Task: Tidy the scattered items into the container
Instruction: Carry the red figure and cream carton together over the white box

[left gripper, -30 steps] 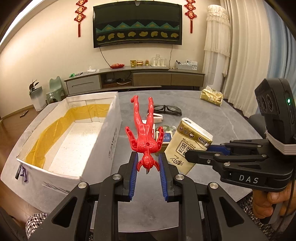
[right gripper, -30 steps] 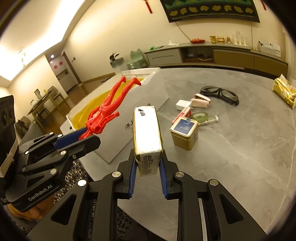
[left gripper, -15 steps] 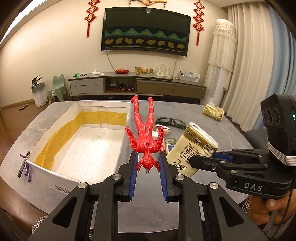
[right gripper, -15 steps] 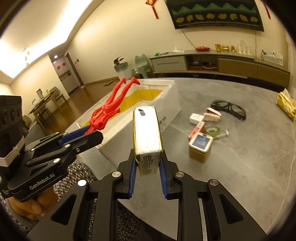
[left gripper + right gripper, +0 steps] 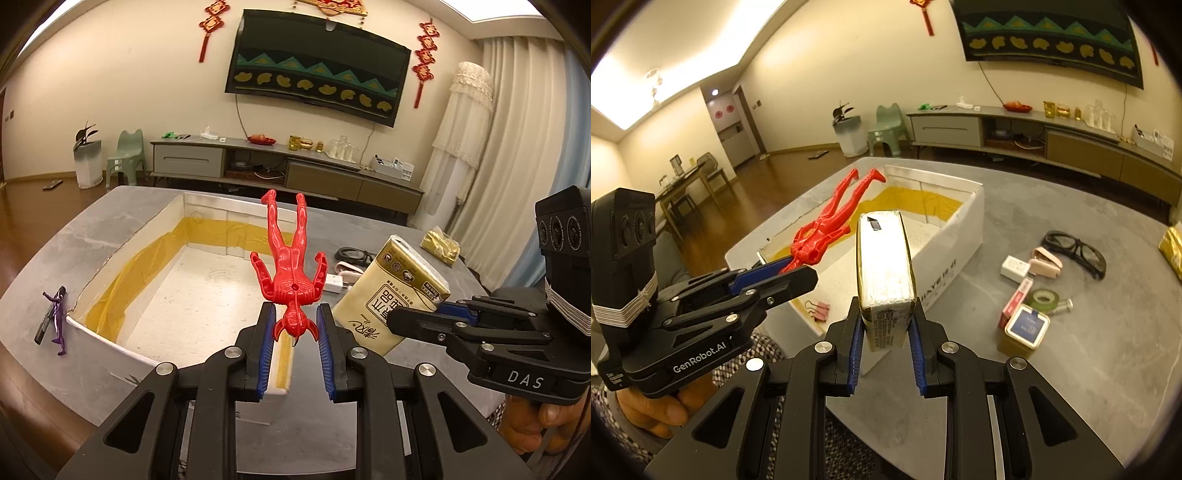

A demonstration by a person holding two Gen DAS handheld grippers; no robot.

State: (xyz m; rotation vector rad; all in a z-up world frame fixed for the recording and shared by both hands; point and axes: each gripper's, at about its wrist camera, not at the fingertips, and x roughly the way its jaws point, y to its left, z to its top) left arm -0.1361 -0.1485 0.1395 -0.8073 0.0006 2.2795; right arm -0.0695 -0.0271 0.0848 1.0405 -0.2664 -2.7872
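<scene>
Box (image 5: 110, 343) sits open on the table, below and ahead of both grippers. Left gripper (image 5: 294, 326) pinches a red figure (image 5: 290, 273) by its head, legs pointing away. Right gripper (image 5: 885, 332) clamps a tissue pack (image 5: 884, 266) over the box's near corner.

The right gripper (image 5: 417, 319) carries "DAS" in white on its black body, the left gripper (image 5: 798, 275) "GenRobot.AI". The tissue pack (image 5: 397, 295) bears Chinese characters I can't make out.
</scene>
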